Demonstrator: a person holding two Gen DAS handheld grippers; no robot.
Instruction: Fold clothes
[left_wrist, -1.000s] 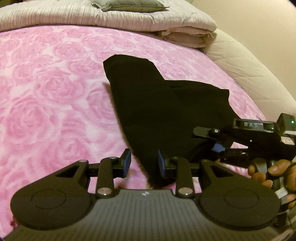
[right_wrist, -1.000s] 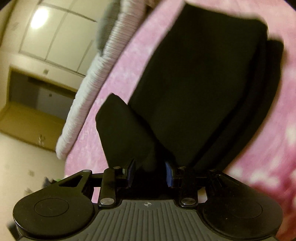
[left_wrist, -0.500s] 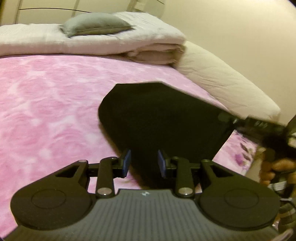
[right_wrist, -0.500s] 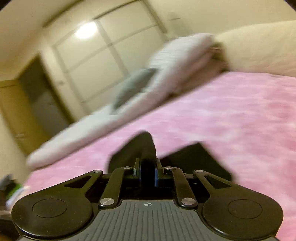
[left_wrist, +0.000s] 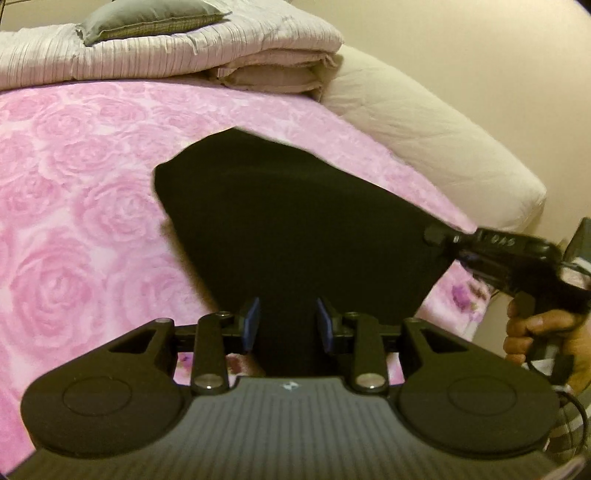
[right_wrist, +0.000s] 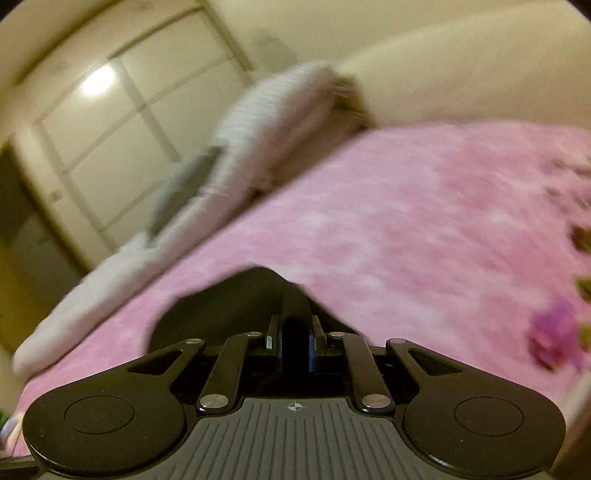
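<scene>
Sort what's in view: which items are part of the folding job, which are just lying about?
In the job:
- black garment
- left gripper, cloth between its blue pads
- right gripper, shut on the garment
- pink rose blanket, the folding surface

Lying about:
- folded quilt
- grey pillow
- cream mattress edge

Both wrist views low over shared bedspread (left_wrist: 74, 192)
</scene>
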